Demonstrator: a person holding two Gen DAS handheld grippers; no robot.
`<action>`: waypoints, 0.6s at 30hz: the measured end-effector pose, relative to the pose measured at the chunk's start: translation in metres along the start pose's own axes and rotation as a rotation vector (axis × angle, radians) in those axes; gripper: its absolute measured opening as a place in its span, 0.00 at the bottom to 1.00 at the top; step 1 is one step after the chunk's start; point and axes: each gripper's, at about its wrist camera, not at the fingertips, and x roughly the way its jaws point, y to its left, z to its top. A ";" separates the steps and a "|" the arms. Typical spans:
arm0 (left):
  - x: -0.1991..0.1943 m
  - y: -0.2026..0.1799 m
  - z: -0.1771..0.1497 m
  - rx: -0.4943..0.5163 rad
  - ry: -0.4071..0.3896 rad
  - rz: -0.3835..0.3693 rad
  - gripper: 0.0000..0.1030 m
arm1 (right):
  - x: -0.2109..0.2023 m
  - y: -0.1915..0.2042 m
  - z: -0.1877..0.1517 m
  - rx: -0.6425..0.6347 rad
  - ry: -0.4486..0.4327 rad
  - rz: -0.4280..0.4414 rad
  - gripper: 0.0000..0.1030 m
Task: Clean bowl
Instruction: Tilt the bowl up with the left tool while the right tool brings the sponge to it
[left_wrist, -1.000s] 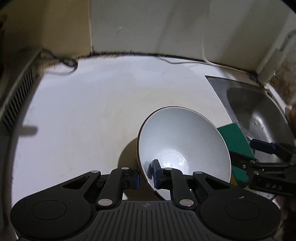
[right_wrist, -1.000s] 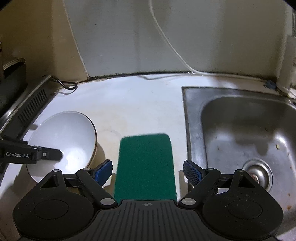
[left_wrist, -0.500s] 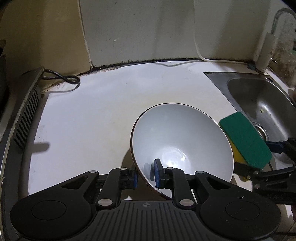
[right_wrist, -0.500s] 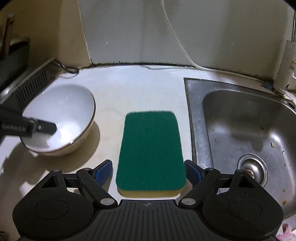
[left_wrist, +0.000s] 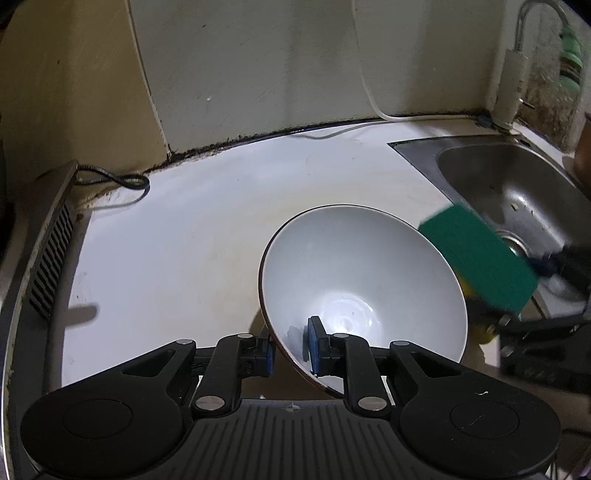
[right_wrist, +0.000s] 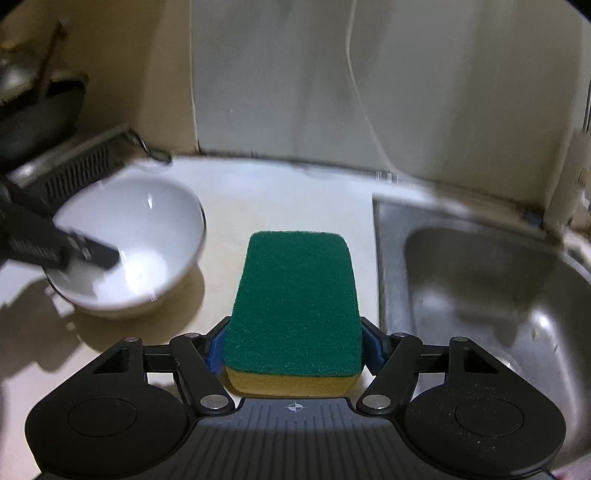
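The white bowl (left_wrist: 364, 280) sits tilted on the pale bench (left_wrist: 192, 236), just left of the steel sink (left_wrist: 517, 192), its open side facing up and toward the wall. The left gripper (left_wrist: 291, 347) has its jaws closed on the bowl's near rim: one blue pad presses inside the wall, the other against the outside, and the brown edge of the rim runs between them. In the right wrist view the same bowl (right_wrist: 133, 251) lies to the left of the sink (right_wrist: 480, 295), with the left gripper's dark finger reaching in over its rim. The right gripper (right_wrist: 293, 350) carries a sponge (right_wrist: 295, 299), green scouring face up and yellow foam beneath; its jaws are closing on the sponge's two long sides, and the blue pads meet the foam at both edges. The sponge hangs over the strip of bench between bowl and sink. From the left wrist view the sponge (left_wrist: 480, 258) appears blurred just beside the bowl's right rim, in front of the sink's drain. A black cable (left_wrist: 114, 181) loops on the bench near the wall, well left of the sink, next to a dark vented appliance (left_wrist: 51, 258).
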 end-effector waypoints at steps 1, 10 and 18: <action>0.000 -0.001 -0.001 0.013 -0.007 0.005 0.21 | -0.009 0.001 0.006 -0.032 -0.026 -0.009 0.67; -0.005 -0.011 -0.009 0.114 -0.089 0.026 0.21 | -0.042 0.068 0.041 -0.696 0.023 0.149 0.67; -0.007 -0.007 -0.015 0.113 -0.115 0.011 0.21 | -0.005 0.096 0.056 -0.968 0.138 0.149 0.67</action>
